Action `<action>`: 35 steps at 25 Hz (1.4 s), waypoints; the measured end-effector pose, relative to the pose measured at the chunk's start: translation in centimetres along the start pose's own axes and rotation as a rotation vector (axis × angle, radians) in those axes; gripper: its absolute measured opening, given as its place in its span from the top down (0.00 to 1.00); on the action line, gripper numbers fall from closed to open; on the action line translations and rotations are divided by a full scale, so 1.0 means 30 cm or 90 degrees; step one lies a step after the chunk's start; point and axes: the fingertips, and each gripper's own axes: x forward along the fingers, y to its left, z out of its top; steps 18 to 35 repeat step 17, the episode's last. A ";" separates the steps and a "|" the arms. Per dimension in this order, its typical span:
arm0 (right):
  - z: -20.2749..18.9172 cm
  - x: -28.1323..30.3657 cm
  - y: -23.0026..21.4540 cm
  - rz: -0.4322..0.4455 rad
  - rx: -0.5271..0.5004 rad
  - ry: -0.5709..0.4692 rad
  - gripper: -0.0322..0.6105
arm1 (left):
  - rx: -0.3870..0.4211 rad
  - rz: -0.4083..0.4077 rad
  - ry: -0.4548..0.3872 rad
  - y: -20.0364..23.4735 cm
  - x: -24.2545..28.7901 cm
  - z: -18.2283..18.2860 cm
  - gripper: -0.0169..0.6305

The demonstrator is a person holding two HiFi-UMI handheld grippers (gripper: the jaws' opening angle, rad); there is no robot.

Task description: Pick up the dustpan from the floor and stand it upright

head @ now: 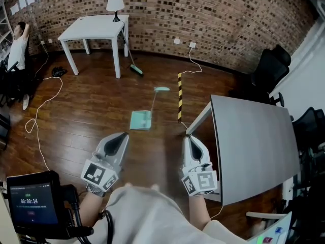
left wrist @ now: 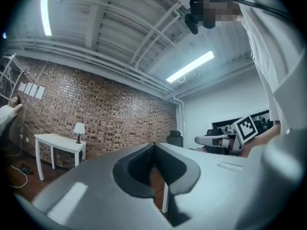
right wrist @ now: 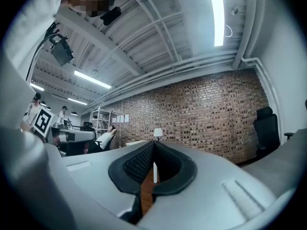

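Note:
A teal dustpan (head: 140, 120) lies flat on the wooden floor, its long thin handle (head: 154, 99) running away to a teal grip. My left gripper (head: 123, 135) hovers just below and left of the pan, shut with nothing in it. My right gripper (head: 190, 138) hovers to the pan's lower right, beside the grey table, also shut and empty. Both point level, away from me. In the left gripper view the jaws (left wrist: 153, 144) meet at the tips; in the right gripper view the jaws (right wrist: 153, 143) meet too. Neither gripper view shows the dustpan.
A grey table (head: 254, 146) stands at right, a yellow-black striped post (head: 179, 96) by its corner. A white table (head: 96, 28) with a lamp (head: 115, 5) stands at the brick wall, a broom (head: 133, 65) against it. White cables (head: 43, 111) trail at left. A seated person (head: 18, 50) is far left.

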 end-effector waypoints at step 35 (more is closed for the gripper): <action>-0.015 -0.013 -0.021 -0.007 0.010 0.009 0.93 | -0.003 0.001 0.007 -0.013 0.014 -0.010 0.97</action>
